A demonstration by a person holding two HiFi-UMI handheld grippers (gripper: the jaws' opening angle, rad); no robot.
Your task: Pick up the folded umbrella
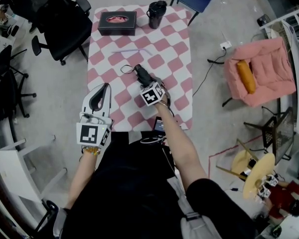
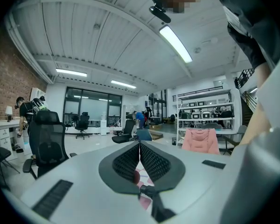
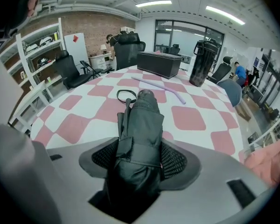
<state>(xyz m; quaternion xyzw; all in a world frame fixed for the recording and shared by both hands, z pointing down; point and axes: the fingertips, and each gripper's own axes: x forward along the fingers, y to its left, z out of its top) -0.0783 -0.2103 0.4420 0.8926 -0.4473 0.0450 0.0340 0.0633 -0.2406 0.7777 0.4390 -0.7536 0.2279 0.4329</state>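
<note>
The folded black umbrella (image 1: pixel 140 72) lies lengthwise between the jaws of my right gripper (image 1: pixel 145 81), over the middle of the pink-and-white checked table (image 1: pixel 177 54). In the right gripper view the umbrella (image 3: pixel 142 118) fills the gap of the right gripper (image 3: pixel 140 149), which is shut on its body. Its wrist strap (image 3: pixel 125 95) loops out at the far end. Whether the umbrella touches the cloth I cannot tell. My left gripper (image 1: pixel 104 87) hangs at the table's left edge, shut and holding nothing. In its own view the left gripper (image 2: pixel 139 144) has its ribbed pads pressed together.
At the table's far end stand a black box (image 1: pixel 117 23) and a black tumbler (image 1: pixel 156 14), with a thin lilac stick (image 1: pixel 130 50) in front of them. A black office chair (image 1: pixel 60 26) is at the far left and a pink armchair (image 1: pixel 261 71) at the right.
</note>
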